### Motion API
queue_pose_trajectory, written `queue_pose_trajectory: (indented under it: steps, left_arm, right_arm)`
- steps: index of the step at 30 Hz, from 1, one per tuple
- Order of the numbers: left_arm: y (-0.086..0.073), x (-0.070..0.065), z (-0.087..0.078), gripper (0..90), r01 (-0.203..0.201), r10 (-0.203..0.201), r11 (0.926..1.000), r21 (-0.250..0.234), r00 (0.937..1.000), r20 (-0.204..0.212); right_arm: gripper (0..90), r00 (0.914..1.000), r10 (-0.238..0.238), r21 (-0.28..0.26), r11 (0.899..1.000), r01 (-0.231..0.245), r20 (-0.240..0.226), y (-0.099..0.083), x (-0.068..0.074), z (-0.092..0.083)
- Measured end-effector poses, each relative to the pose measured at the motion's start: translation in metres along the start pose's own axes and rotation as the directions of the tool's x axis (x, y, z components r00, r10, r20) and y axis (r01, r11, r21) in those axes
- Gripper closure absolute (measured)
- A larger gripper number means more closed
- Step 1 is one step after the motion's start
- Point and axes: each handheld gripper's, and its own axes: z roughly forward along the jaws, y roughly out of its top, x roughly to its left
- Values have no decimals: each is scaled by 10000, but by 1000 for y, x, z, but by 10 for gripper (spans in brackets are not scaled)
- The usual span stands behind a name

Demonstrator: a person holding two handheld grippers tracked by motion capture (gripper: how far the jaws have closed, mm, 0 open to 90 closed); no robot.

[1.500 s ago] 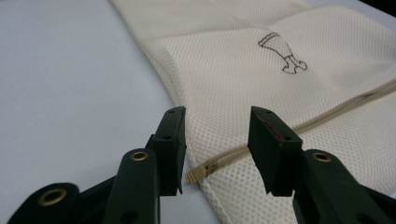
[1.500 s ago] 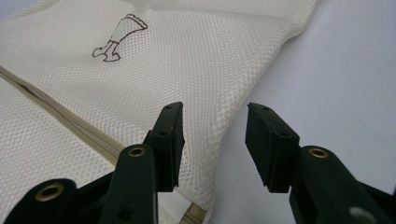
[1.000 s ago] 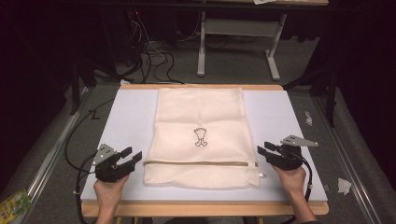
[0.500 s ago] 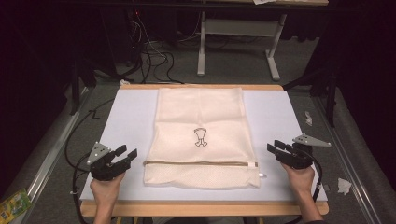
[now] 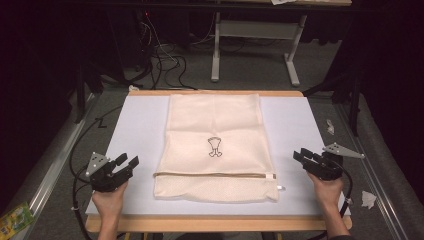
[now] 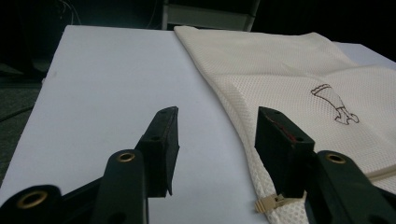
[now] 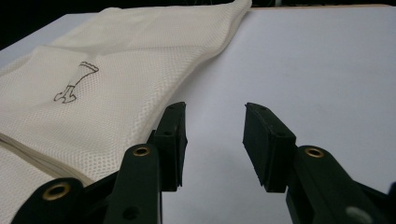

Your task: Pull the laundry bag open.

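White surface (image 5: 140, 125) with wooden edging, dim floor with cables (image 5: 165, 60) and grey frame legs behind. Cream mesh bag (image 5: 215, 125) laid flat at centre of surface, long side running away from near edge, roughly rectangular, slightly wider toward near end. Fine netted weave, seen close in both gripper views. Small dark outline emblem (image 5: 214, 147) printed near middle. Tan zipper line (image 5: 215, 174) across width close to near end, pull tab (image 5: 281, 188) at right corner; a second small tan tab (image 6: 267, 204) seen at bag's near left edge. Left gripper (image 5: 126, 163) held low over bare surface just left of bag, jaws spread, nothing between. Right gripper (image 5: 302, 156) likewise right of bag, jaws spread, empty. Neither touched bag.
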Motion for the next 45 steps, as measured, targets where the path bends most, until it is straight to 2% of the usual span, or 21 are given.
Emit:
queue_pose_trajectory:
  steps: [8, 16, 20, 23, 25, 27, 32, 45]
  left_arm:
    - [0, 7, 5, 496, 204, -203, 9998, 75, 9996, -177]
    - [-3, 13, 14, 496, 373, -362, 9990, 246, 9983, -458]
    - [-7, 19, 21, 494, 588, -558, 9973, 439, 9961, -683]
    - [-8, 20, 26, 488, 433, -352, 9956, 827, 9946, -979]
    - [-9, 21, 30, 485, 399, -293, 9940, 1022, 9942, -1031]
    - [-9, 22, 32, 484, 449, -335, 9936, 1038, 9935, -1089]
    - [-10, 22, 39, 471, 576, -426, 9926, 1066, 9895, -1382]
    - [-10, 22, 47, 460, 472, -304, 9935, 1032, 9868, -1591]
  right_arm:
    - [596, 9986, 466, -48, 9989, -465, 261, -6, -16, -4]
    - [593, 9964, 658, 58, 9978, -663, 542, -8, -24, 0]
    - [590, 9947, 733, 157, 9971, -746, 719, -10, -26, 3]
    - [590, 9936, 802, 200, 9964, -820, 801, -12, -28, 5]
    - [589, 9927, 834, 220, 9961, -856, 870, -12, -29, 7]
    - [588, 9914, 869, 263, 9956, -898, 975, -13, -32, 9]
    - [569, 9816, 1058, 236, 9935, -1109, 1589, -12, -34, 13]
    - [546, 9774, 773, 524, 9946, -893, 1969, -15, -32, 21]
